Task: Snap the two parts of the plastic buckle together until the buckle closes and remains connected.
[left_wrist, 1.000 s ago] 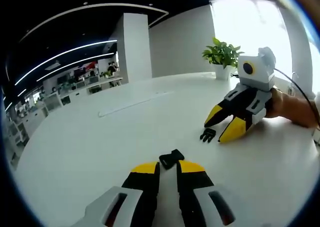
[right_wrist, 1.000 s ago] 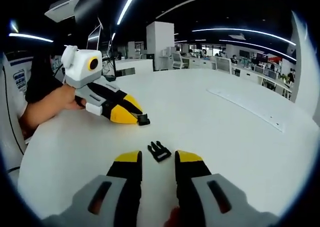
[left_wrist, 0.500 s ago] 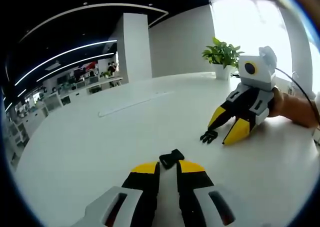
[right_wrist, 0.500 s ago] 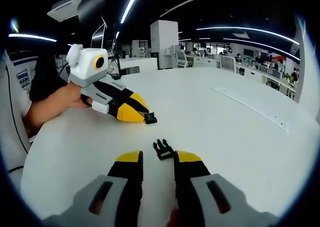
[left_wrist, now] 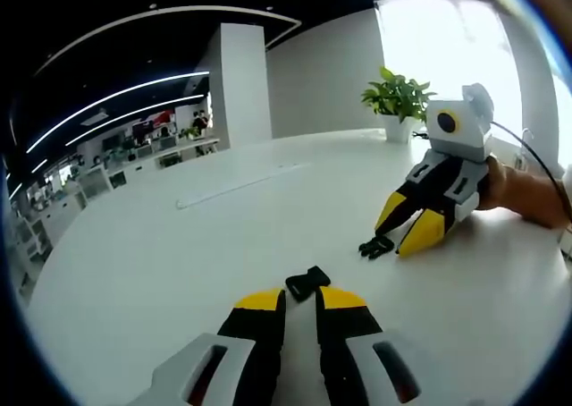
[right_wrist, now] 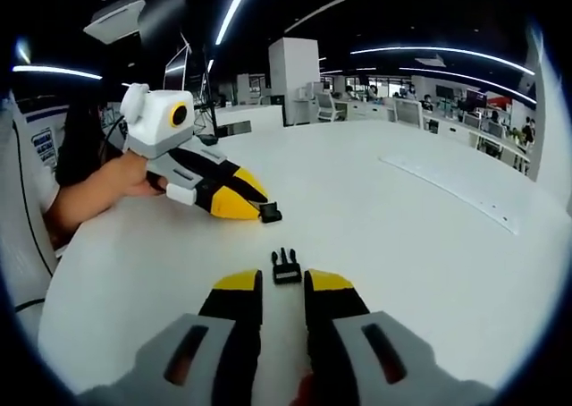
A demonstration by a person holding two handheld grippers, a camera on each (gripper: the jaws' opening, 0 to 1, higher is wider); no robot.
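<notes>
Two black buckle halves lie on the white worktop [left_wrist: 134, 272], apart from each other, each at the tips of one tool.

In the left gripper view, the left tool [left_wrist: 299, 300] rises from 6 o'clock with its yellow-tipped jaws close together, a narrow gap between them. The socket half [left_wrist: 307, 282] sits right at those tips; whether the jaws pinch it or merely touch it cannot be told. Farther out, toward 3 o'clock, the right tool [left_wrist: 407, 236] points down at the worktop, held by a person's hand [left_wrist: 523, 191], and the pronged half [left_wrist: 376, 245] lies at its yellow tips. Beyond it, at 1 o'clock, a potted plant [left_wrist: 399, 102] stands near the worktop's far edge. A long pale strip [left_wrist: 237, 186] lies flat on the worktop toward 11 o'clock, with office desks behind it.

In the right gripper view, the right tool [right_wrist: 279, 285] comes up from 6 o'clock, jaws nearly together with a slim gap. The pronged half [right_wrist: 285, 266] lies just ahead of the tips, prongs pointing away, and grip on it cannot be confirmed. Toward 10 o'clock, the left tool [right_wrist: 255, 211] rests low over the worktop, held by a person's hand [right_wrist: 125, 178], with the socket half [right_wrist: 269, 214] at its tip. The pale strip [right_wrist: 447, 191] runs across the worktop at 2 o'clock.
</notes>
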